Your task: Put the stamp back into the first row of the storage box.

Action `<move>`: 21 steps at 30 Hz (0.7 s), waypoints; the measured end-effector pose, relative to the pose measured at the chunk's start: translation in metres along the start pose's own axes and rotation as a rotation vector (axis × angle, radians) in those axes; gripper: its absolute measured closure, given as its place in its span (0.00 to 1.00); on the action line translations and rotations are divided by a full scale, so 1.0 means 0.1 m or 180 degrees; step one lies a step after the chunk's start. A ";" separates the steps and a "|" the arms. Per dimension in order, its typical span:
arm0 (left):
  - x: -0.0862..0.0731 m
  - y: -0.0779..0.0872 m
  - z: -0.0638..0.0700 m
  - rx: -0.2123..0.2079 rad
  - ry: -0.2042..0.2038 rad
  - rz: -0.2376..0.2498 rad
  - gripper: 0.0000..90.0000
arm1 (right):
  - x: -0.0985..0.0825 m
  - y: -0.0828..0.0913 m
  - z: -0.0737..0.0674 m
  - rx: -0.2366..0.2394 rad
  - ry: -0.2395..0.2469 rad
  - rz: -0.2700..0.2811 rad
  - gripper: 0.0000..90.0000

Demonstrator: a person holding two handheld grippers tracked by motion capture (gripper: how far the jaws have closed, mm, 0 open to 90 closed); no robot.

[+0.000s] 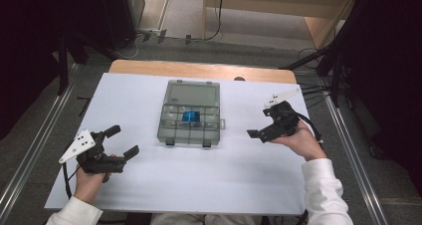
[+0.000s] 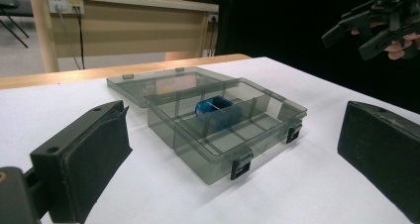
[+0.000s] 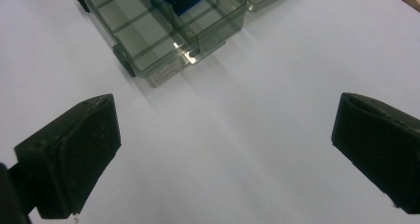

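Nearest, at the near left of the white tabletop (image 1: pixel 199 185), the left gripper (image 1: pixel 121 141) sat in the person's left hand (image 1: pixel 89 181) with its jaws spread wide and nothing between them. At the right, a little farther out, the right hand (image 1: pixel 301 141) held the right gripper (image 1: pixel 259 128) above the surface, its jaws likewise wide apart and empty, pointing left toward the middle. Between the two, well apart from both, a smoky transparent compartment box (image 1: pixel 190 121) lay open at the tabletop's centre, its lid (image 1: pixel 193 94) folded flat on the far side and two dark latches on its near wall. A small blue object (image 1: pixel 190 117) sat in one of the box's middle compartments
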State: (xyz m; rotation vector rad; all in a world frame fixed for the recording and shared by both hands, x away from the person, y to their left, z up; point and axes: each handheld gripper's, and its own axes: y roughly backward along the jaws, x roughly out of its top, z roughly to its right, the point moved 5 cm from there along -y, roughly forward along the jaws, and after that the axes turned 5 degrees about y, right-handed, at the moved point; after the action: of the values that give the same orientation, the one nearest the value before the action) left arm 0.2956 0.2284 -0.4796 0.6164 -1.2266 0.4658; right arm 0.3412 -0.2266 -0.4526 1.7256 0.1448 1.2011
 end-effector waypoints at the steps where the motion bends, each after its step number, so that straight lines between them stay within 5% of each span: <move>1: 0.00 0.00 0.00 0.0000 0.0000 0.0000 0.00 | 0.00 0.00 0.00 0.0000 0.0000 0.0000 0.00; 21: -0.01 -0.01 0.00 0.0003 0.0025 -0.0024 0.00 | -0.68 0.04 -0.17 -0.0209 -0.0216 0.0104 0.00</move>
State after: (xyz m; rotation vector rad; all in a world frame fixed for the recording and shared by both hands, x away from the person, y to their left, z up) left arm 0.2960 0.2279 -0.4810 0.6192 -1.2164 0.4620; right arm 0.2927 -0.2565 -0.4933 1.7148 0.0363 1.1569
